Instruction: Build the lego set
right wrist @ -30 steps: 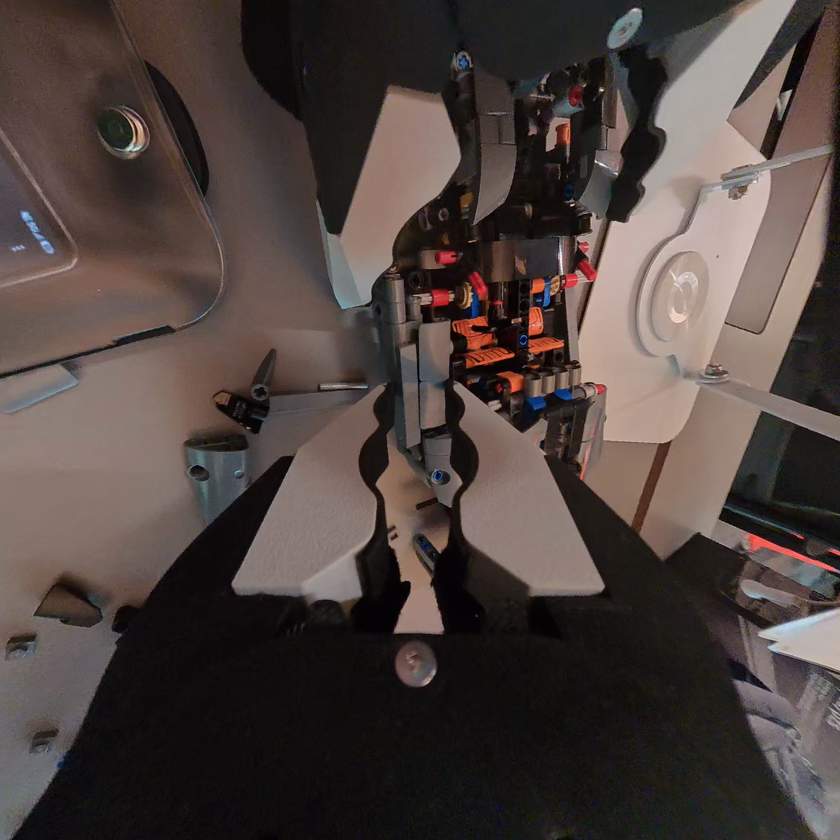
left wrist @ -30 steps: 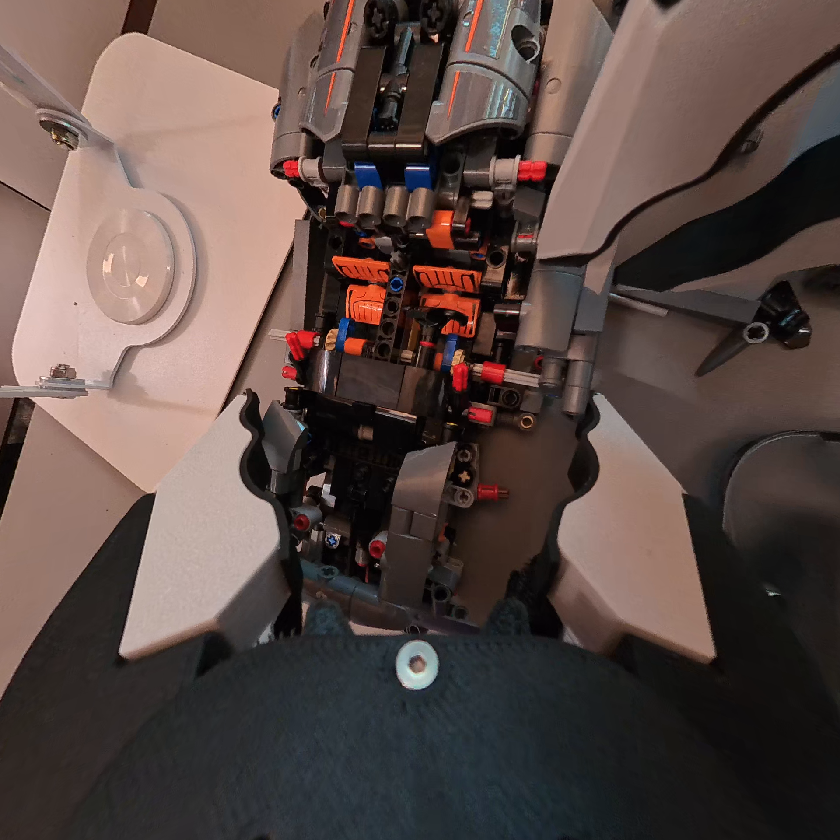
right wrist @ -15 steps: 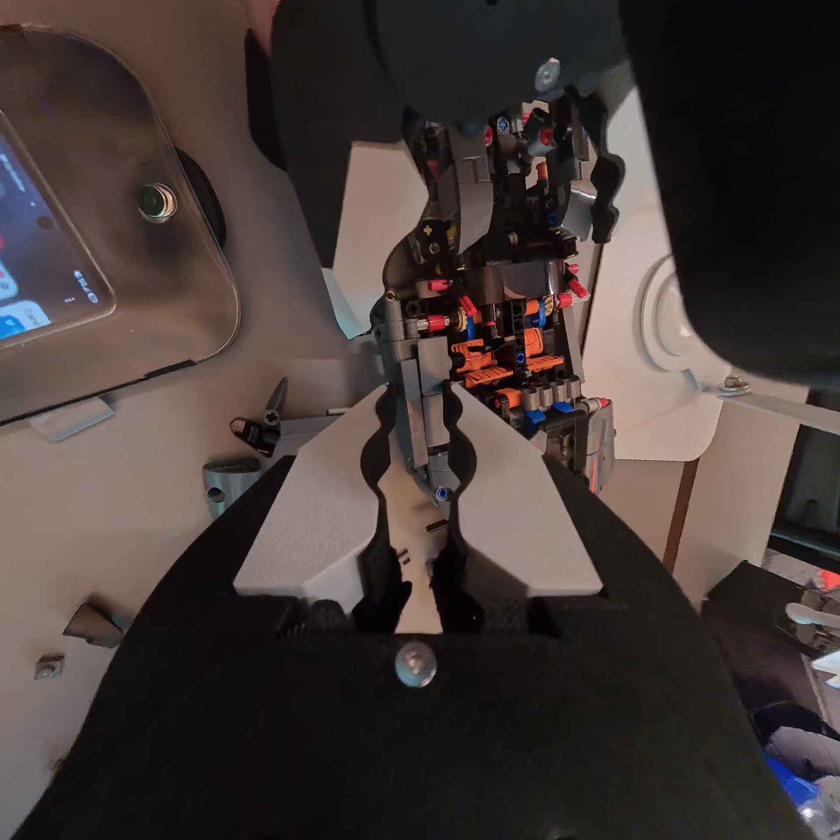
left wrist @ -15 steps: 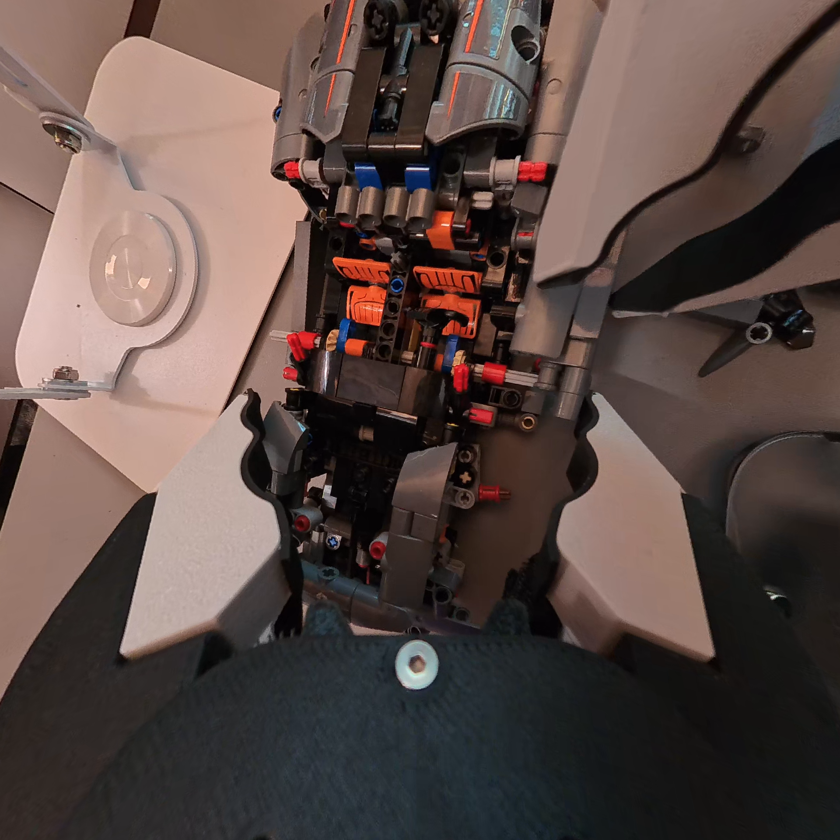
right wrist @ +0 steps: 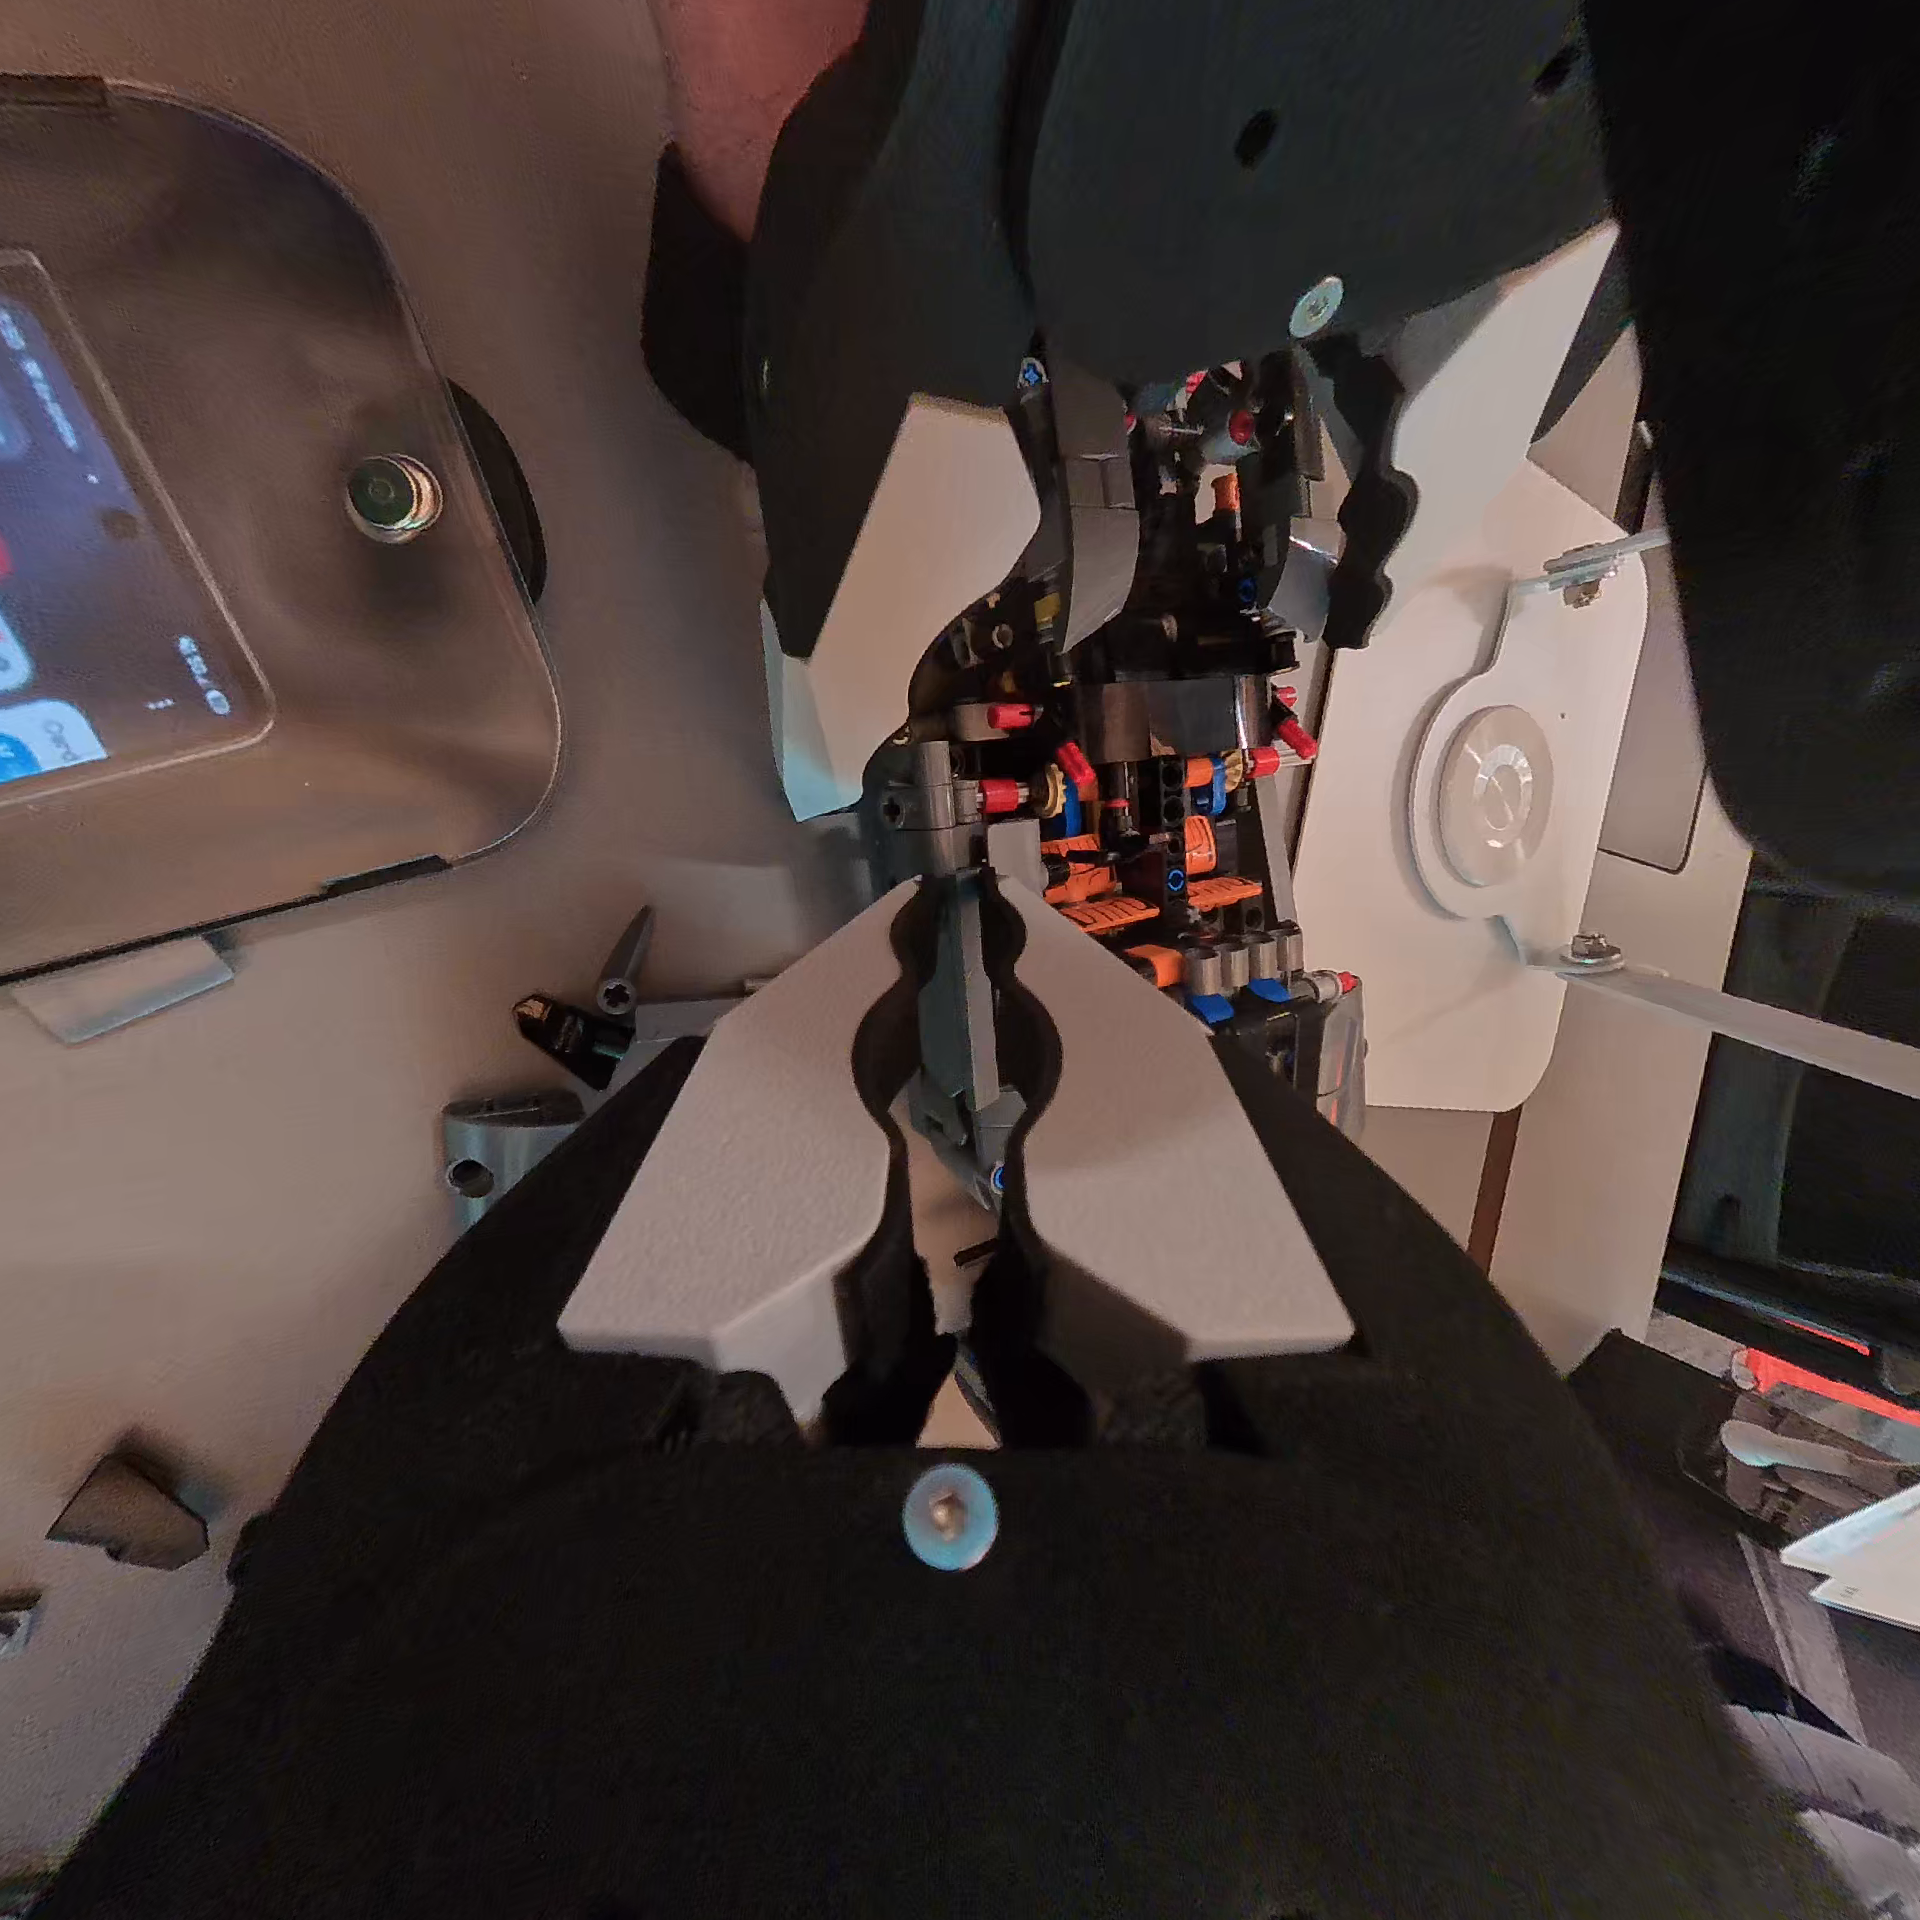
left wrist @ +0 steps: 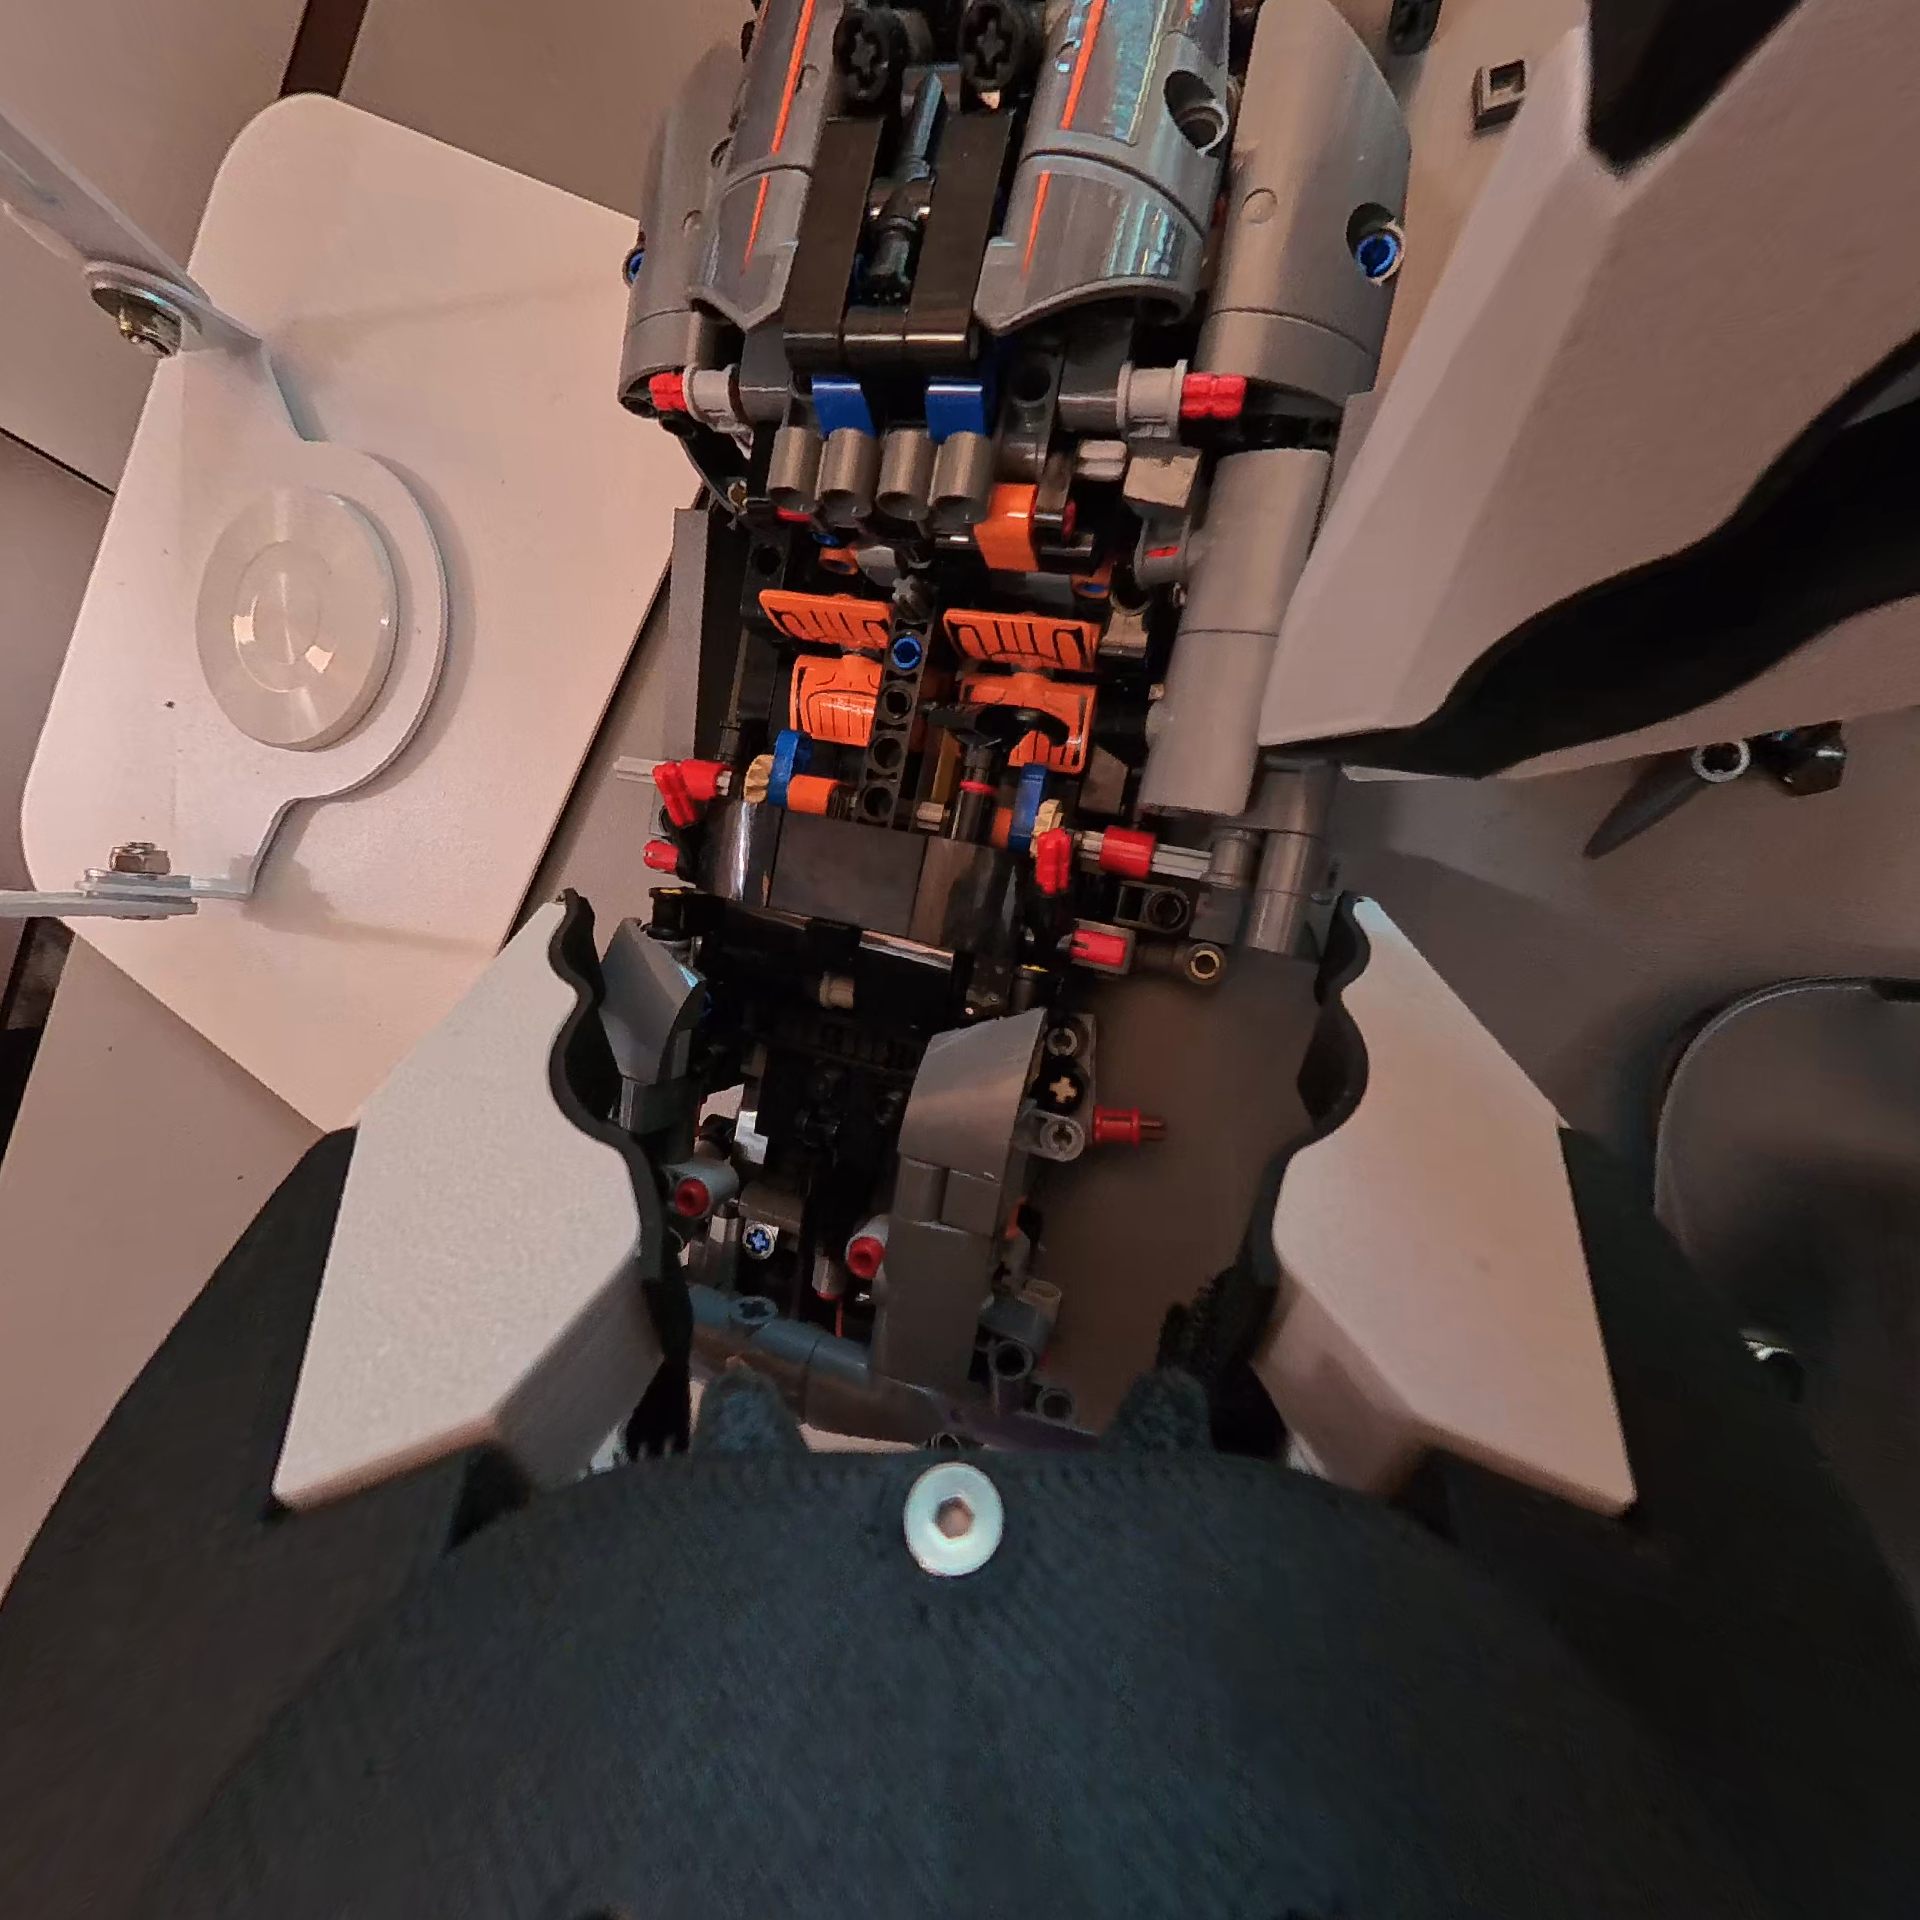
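A grey, black and orange lego car model point(left wrist: 914, 727) lies lengthwise between the fingers of my left gripper point(left wrist: 958, 920). The jaws stand wide and press on its front end from both sides. My right gripper point(right wrist: 958, 904) is shut on the grey side panel point(right wrist: 961, 1029) along the model's edge. That panel runs up to a grey cross bar with red pins point(right wrist: 940, 795). In the left wrist view the right gripper's fingers point(left wrist: 1455, 468) lie over the model's right side. In the right wrist view the left gripper point(right wrist: 1174, 468) holds the far end of the model point(right wrist: 1153, 821).
A white plate with a clear round lens point(left wrist: 301, 623) lies left of the model; it also shows in the right wrist view point(right wrist: 1486, 790). A screen under a clear cover point(right wrist: 156, 571) lies on the table. Loose parts lie nearby: a black and grey piece point(right wrist: 582, 1023), a grey curved panel point(right wrist: 499, 1132), a dark wedge point(right wrist: 130, 1517).
My right gripper has moved in closer along the side panel toward the model's middle, still shut on it. The left gripper and the model have stayed in place.
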`<state>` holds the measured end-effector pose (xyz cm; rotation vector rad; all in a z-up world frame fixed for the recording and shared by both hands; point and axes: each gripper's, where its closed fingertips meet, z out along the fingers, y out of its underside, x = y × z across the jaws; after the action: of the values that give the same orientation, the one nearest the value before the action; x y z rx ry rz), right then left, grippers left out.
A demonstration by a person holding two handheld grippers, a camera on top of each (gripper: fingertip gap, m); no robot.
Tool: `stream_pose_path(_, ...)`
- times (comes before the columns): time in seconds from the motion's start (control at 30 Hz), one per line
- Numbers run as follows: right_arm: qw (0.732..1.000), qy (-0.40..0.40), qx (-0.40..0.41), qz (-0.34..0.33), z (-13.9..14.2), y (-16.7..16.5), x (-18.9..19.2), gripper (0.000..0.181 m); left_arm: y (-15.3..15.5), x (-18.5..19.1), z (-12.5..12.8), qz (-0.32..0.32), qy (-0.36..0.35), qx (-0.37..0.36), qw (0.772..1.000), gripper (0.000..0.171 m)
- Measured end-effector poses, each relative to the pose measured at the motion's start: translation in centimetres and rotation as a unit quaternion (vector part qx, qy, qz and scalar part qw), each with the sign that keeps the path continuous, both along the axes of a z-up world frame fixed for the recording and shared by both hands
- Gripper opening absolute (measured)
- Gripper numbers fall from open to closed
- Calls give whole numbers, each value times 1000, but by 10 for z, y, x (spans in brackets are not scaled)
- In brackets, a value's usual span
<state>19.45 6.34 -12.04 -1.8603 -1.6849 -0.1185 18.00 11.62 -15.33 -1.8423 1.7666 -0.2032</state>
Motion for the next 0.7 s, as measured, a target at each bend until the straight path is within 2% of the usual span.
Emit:
stream_pose_path(0.27, 1000, 9, -8, 13, 2, -2, -1, 15, 2, -2, 1, -1, 2, 6, 1000, 127)
stream_pose_path(0.53, 1000, 2, -15, 21, -4, -1, 4, 12, 1, 0, 0, 0, 4, 5, 1000, 131)
stream_pose_path(0.7, 1000, 11, -21, 18, -4, 0, 3, 8, 2, -1, 0, -1, 2, 8, 1000, 127)
